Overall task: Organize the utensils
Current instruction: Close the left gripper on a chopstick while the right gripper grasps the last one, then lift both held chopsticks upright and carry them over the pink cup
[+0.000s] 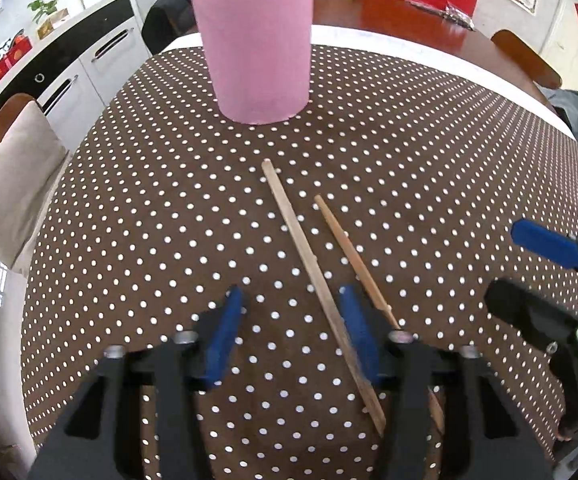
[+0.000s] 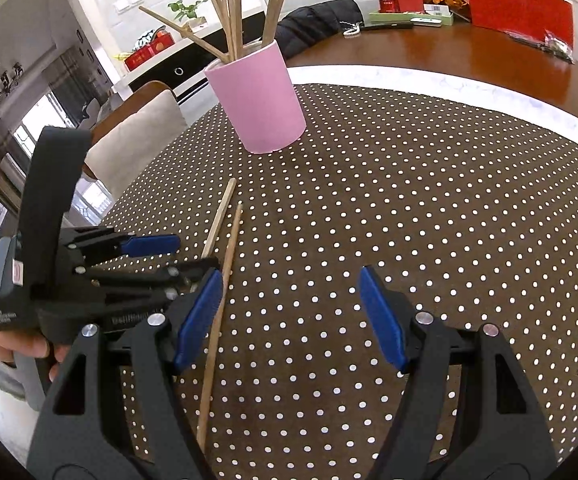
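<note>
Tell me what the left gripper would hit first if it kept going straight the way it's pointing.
Likely the flat chopstick lying between its open fingers, then the dotted tablecloth beneath. The left gripper points steeply down, so the pink cup seems beyond its line.

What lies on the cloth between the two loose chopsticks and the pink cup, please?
Nothing: in both wrist views only bare dotted cloth separates the chopsticks from the pink cup.

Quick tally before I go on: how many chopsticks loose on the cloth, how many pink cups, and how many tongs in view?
Loose chopsticks: 2, one lying between the pads of the left tongs, one just outside them.
Pink cup: 1, with more chopsticks standing in it.
Tongs: 2, left and right tongs.
Total: 5.
</note>
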The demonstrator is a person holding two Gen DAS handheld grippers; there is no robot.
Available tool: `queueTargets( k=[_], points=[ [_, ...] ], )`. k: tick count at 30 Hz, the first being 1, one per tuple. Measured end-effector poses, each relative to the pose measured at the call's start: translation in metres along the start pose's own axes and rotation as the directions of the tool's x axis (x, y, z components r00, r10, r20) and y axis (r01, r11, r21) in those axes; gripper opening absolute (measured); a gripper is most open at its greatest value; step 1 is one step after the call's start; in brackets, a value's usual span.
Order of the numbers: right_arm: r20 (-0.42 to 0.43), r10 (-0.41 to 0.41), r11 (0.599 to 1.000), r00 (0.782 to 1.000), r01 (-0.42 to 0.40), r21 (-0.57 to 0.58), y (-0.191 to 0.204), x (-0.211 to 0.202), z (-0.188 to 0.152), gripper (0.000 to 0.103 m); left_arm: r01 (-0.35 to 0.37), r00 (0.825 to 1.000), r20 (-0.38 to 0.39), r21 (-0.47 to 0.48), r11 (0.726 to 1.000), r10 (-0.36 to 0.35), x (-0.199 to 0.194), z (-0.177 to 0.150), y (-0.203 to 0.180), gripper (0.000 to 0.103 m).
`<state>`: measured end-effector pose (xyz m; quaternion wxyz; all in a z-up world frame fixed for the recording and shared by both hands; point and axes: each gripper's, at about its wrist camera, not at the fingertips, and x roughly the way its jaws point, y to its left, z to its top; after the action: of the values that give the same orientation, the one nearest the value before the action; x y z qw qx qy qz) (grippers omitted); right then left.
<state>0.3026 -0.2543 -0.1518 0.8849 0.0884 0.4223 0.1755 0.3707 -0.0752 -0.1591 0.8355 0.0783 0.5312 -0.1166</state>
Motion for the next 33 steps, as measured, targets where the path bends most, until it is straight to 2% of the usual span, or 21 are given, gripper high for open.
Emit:
queueTargets(
  k=[1, 3, 6, 9, 13, 17, 20, 22, 24, 25, 27, 28, 31, 33],
  points=[
    [-0.003, 0.000, 1.000, 1.000, 0.000, -0.001, 0.000, 0.000, 0.000, 0.069, -0.001, 1.000, 0.001, -0.006, 1.000, 0.001, 0.000, 0.001, 0.002, 0.031],
    [-0.011, -0.002, 1.000, 1.000, 0.002, -0.006, 0.001, 0.002, -0.001, 0.069, -0.003, 1.000, 0.007, -0.019, 1.000, 0.003, -0.002, -0.001, 0.012, 0.014],
    [-0.025, -0.004, 1.000, 1.000, 0.004, -0.016, 0.006, 0.006, -0.001, 0.069, 0.017, 1.000, 0.013, -0.045, 0.999, -0.017, -0.007, -0.002, 0.019, 0.006],
    [-0.051, -0.014, 0.999, 0.999, 0.012, -0.043, 0.016, 0.011, -0.001, 0.069, 0.049, 0.999, 0.028, -0.076, 0.996, -0.047, -0.010, -0.006, 0.026, 0.006],
    [-0.103, -0.029, 0.996, 0.994, 0.020, -0.092, 0.032, 0.021, 0.000, 0.069, 0.052, 0.996, 0.074, -0.098, 0.994, -0.045, -0.020, -0.017, 0.034, 0.006],
    [-0.185, -0.094, 0.985, 0.978, 0.064, -0.162, 0.050, 0.039, 0.001, 0.069, 0.036, 0.987, 0.160, -0.111, 0.993, -0.018, -0.041, -0.022, 0.040, 0.006],
    [-0.220, -0.141, 0.971, 0.965, 0.093, -0.218, 0.061, 0.048, 0.003, 0.069, 0.012, 0.974, 0.227, -0.116, 0.993, 0.014, -0.058, -0.028, 0.042, 0.006],
    [-0.243, -0.165, 0.964, 0.956, 0.103, -0.246, 0.067, 0.053, 0.006, 0.061, 0.000, 0.965, 0.259, -0.117, 0.993, 0.031, -0.066, -0.033, 0.042, 0.006],
    [-0.266, -0.184, 0.957, 0.946, 0.111, -0.267, 0.072, 0.057, 0.012, 0.034, -0.019, 0.953, 0.299, -0.111, 0.994, 0.052, -0.076, -0.038, 0.042, 0.006],
    [-0.282, -0.191, 0.954, 0.940, 0.110, -0.280, 0.075, 0.059, 0.014, 0.030, -0.025, 0.949, 0.310, -0.109, 0.994, 0.058, -0.081, -0.043, 0.039, 0.006],
    [-0.296, -0.222, 0.939, 0.929, 0.122, -0.320, 0.082, 0.065, 0.018, 0.028, -0.032, 0.938, 0.339, -0.102, 0.994, 0.065, -0.091, -0.045, 0.038, 0.006],
    [-0.297, -0.236, 0.932, 0.925, 0.128, -0.340, 0.088, 0.069, 0.018, 0.023, -0.037, 0.934, 0.351, -0.101, 0.994, 0.071, -0.093, -0.047, 0.038, 0.006],
    [-0.317, -0.226, 0.931, 0.921, 0.109, -0.348, 0.093, 0.073, 0.022, 0.011, -0.047, 0.915, 0.395, -0.099, 0.994, 0.083, -0.105, -0.054, 0.036, 0.006],
    [-0.322, -0.213, 0.937, 0.922, 0.099, -0.336, 0.093, 0.074, 0.025, 0.009, -0.047, 0.907, 0.413, -0.100, 0.994, 0.084, -0.110, -0.056, 0.035, 0.006]
  ],
)
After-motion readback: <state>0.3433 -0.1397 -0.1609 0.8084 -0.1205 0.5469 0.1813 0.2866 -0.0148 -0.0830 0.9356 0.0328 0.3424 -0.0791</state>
